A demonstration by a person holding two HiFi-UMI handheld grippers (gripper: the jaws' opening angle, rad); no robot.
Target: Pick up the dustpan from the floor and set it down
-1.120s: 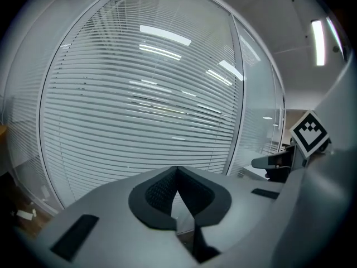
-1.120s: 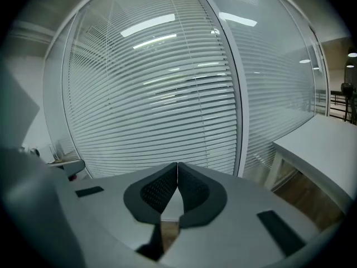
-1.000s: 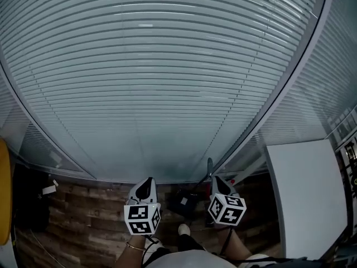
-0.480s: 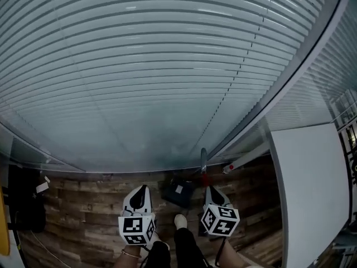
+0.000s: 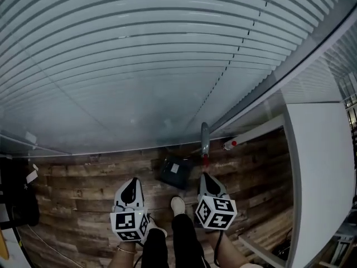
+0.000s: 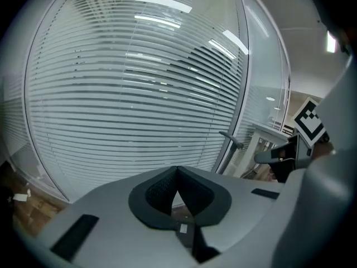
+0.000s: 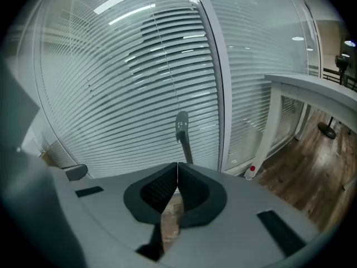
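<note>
The dustpan (image 5: pixel 174 171) is a dark pan with a white label, lying on the wooden floor by the glass wall. Its grey handle (image 5: pixel 204 141) stands upright. My left gripper (image 5: pixel 134 181) hangs to the left of the pan, shut and empty. To the pan's right my right gripper (image 5: pixel 205 176) is just below the handle's foot, also shut with nothing in it. In the right gripper view the handle (image 7: pixel 182 130) rises straight beyond the closed tips (image 7: pixel 177 165). In the left gripper view the handle (image 6: pixel 230 148) stands off to the right of the closed tips (image 6: pixel 177 170).
A glass wall with horizontal blinds (image 5: pixel 145 66) fills the back. A white table (image 5: pixel 321 166) stands at the right. A white rod with a red tip (image 5: pixel 230 144) lies by the wall. A person's shoe (image 5: pixel 178 205) is between the grippers. A dark object (image 5: pixel 22 208) sits far left.
Both grippers have come down toward the floor on either side of the dustpan. More of the wooden floor shows, and the pan sits higher in the head view.
</note>
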